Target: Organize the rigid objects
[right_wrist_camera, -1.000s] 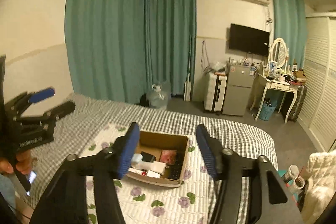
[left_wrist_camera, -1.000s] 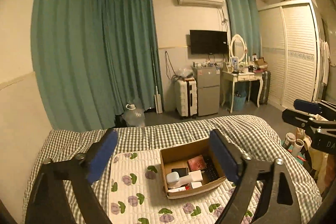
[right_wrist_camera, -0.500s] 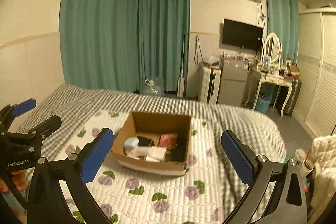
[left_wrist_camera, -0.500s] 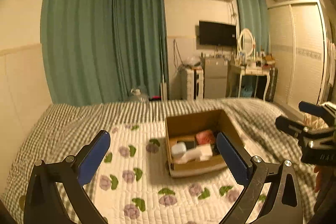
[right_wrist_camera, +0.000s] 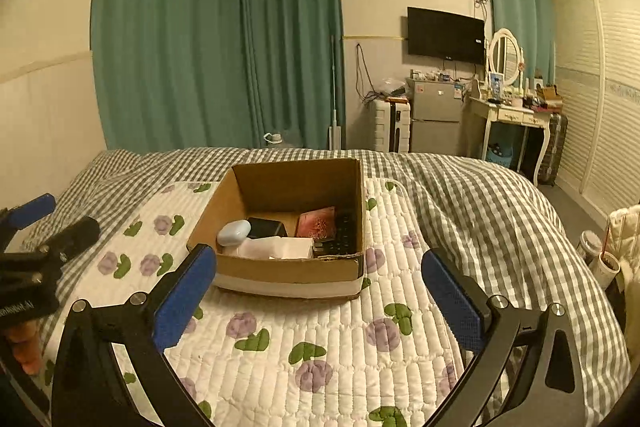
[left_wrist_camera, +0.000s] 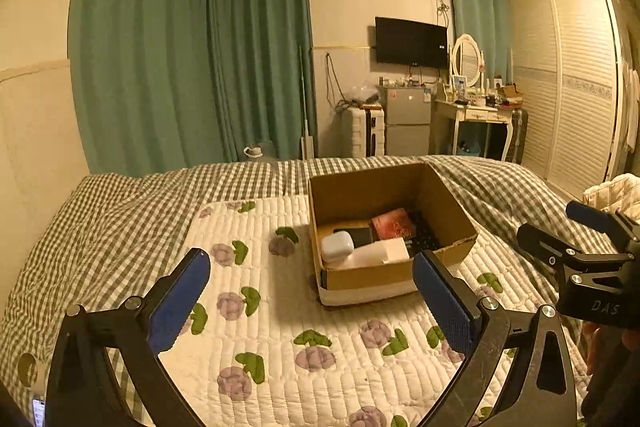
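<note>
Jaws wide, nothing between | left gripper (left_wrist_camera: 311, 282), right gripper (right_wrist_camera: 319, 271) tilted down above quilt, facing cardboard box (right_wrist_camera: 296, 187)

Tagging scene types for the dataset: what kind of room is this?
A home bedroom, most likely: a bed with a grey checked cover, a white dressing table with an oval mirror and white louvred wardrobe doors.
</note>
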Available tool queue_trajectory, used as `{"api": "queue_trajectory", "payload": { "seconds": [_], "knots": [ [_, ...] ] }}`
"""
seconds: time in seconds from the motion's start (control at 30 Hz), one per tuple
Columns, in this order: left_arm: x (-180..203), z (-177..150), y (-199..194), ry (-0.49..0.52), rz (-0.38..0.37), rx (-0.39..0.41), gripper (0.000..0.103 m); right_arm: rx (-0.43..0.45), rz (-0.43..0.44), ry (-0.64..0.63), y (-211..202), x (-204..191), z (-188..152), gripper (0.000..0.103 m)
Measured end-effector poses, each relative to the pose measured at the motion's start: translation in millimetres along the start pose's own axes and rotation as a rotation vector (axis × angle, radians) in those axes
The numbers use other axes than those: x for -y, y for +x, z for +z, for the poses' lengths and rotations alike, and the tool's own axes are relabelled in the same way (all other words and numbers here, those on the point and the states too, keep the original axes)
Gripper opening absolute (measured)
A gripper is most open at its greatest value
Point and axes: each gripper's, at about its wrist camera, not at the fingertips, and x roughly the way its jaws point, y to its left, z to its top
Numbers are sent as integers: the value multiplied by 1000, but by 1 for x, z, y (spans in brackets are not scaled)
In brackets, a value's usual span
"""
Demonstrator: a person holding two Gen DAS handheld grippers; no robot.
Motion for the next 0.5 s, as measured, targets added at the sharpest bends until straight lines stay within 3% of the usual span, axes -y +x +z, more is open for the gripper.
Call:
{"api": "queue_trajectory", "payload": {
  "seconds": [0.1,0.27,0.5],
  "knots": [
    [1,-1,1,-12,-19,-14,103,0,-5,-11,1,-3,-1,103],
    [4,1,-5,13,16,16,103,-3,-8,-9,0,0,-2,103],
    [3,1,0,12,27,-10,103,6,-25,10,-2,9,2,103]
  ]
}}
